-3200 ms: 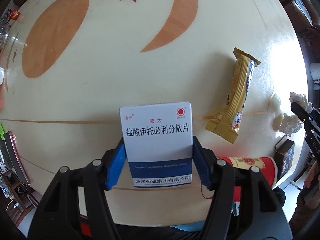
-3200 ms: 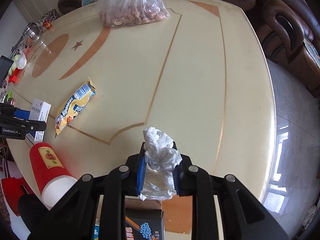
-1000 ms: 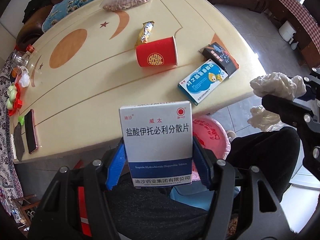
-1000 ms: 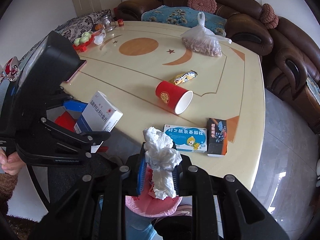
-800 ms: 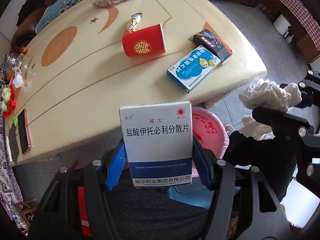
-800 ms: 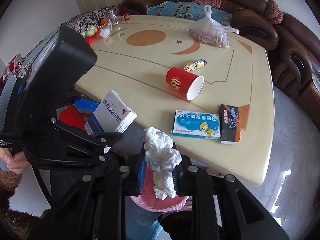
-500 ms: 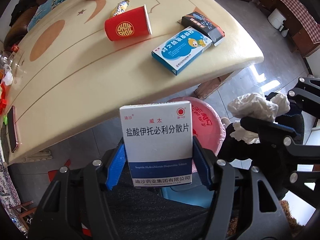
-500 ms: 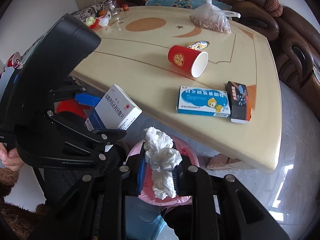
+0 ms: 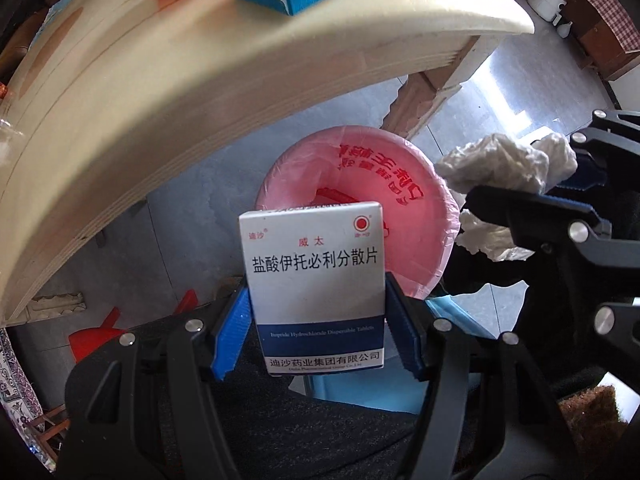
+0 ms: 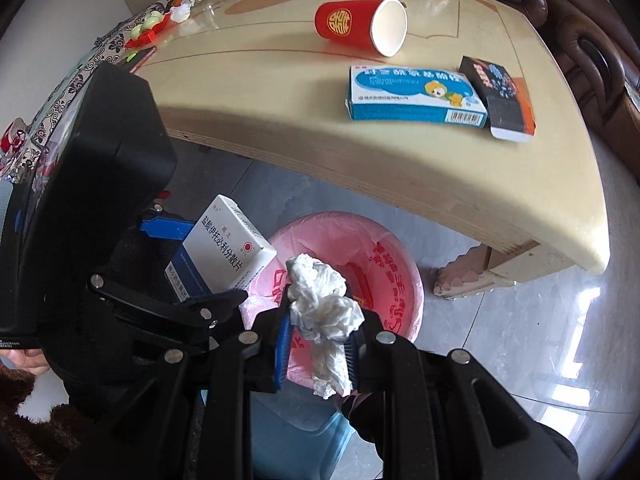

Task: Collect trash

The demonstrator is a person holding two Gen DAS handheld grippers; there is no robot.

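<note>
My left gripper (image 9: 316,320) is shut on a white and blue medicine box (image 9: 314,280), held upright just above the near rim of a bin lined with a pink bag (image 9: 400,184). My right gripper (image 10: 318,340) is shut on a crumpled white tissue (image 10: 322,304) and hangs over the same bin (image 10: 396,300). The medicine box (image 10: 224,252) and left gripper show at the left of the right wrist view. The tissue (image 9: 504,164) and right gripper show at the right of the left wrist view.
The cream table edge (image 10: 400,184) overhangs behind the bin. On it lie a red paper cup (image 10: 360,26) on its side, a blue medicine box (image 10: 416,96) and a black box (image 10: 496,96). A table foot (image 10: 464,276) stands right of the bin.
Both grippers have come down from table height to below the table edge, close over the pink bin. Each holds the same item as before.
</note>
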